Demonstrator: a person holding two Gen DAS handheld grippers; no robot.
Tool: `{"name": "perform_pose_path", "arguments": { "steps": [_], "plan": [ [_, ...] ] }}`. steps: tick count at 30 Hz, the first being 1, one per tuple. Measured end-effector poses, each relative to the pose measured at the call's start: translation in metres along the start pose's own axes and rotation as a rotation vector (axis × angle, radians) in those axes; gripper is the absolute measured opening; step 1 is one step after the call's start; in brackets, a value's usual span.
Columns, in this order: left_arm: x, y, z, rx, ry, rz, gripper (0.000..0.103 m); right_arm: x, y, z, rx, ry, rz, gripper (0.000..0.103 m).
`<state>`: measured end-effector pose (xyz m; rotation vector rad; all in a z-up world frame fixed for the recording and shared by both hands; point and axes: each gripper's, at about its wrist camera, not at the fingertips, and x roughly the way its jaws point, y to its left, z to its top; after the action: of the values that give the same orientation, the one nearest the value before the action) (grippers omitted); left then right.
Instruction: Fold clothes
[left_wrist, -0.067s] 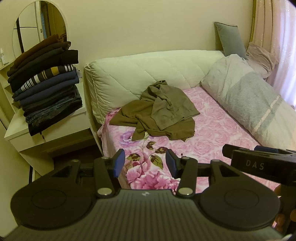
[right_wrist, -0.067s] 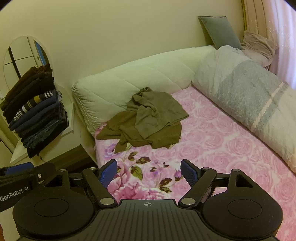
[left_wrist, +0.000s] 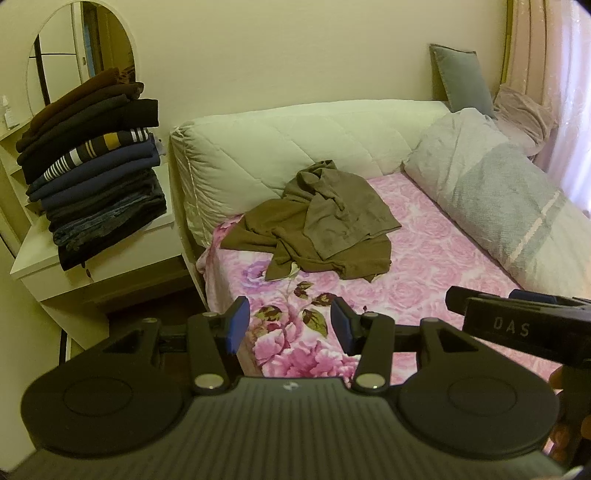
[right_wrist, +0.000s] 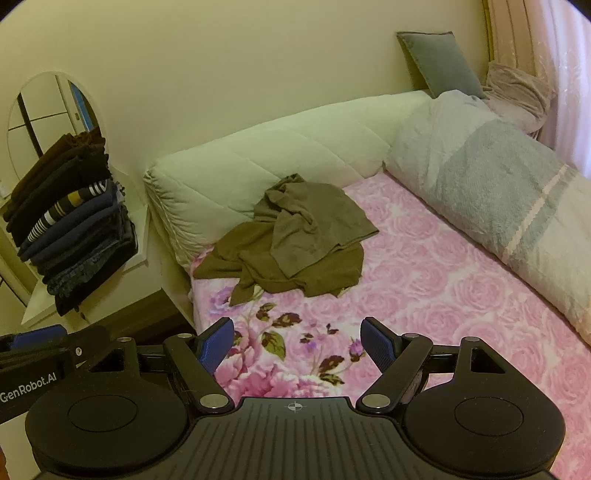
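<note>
Pink rose-print bedding covers the bed (left_wrist: 424, 258), with a quilted cream headboard (left_wrist: 295, 147) along its far edge. At 12 o'clock from both grippers, a crumpled olive-brown garment (left_wrist: 325, 221) lies in a heap on the bed, just beside the headboard. The left gripper (left_wrist: 288, 325) hangs over the near edge of the bed, jaws narrowly parted with nothing between them. The right gripper (right_wrist: 297, 341) hangs beside it, jaws wide and bare. At 10 o'clock a stack of folded dark clothes (left_wrist: 92, 170) sits on a white bench (left_wrist: 122, 254) under an oval mirror (left_wrist: 79, 51). At 2 o'clock a rolled grey blanket (left_wrist: 498, 199) lies along the bed.
</note>
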<state>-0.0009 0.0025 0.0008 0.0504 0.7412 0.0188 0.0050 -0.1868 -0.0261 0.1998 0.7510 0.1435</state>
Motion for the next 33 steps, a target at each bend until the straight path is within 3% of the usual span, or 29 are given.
{"name": "perform_pose_path", "arguments": {
  "steps": [33],
  "plan": [
    [-0.021,0.018,-0.008,-0.007,0.008,0.031,0.044,-0.017,0.000,0.000,-0.018,-0.025,0.037,0.078]
  ]
}}
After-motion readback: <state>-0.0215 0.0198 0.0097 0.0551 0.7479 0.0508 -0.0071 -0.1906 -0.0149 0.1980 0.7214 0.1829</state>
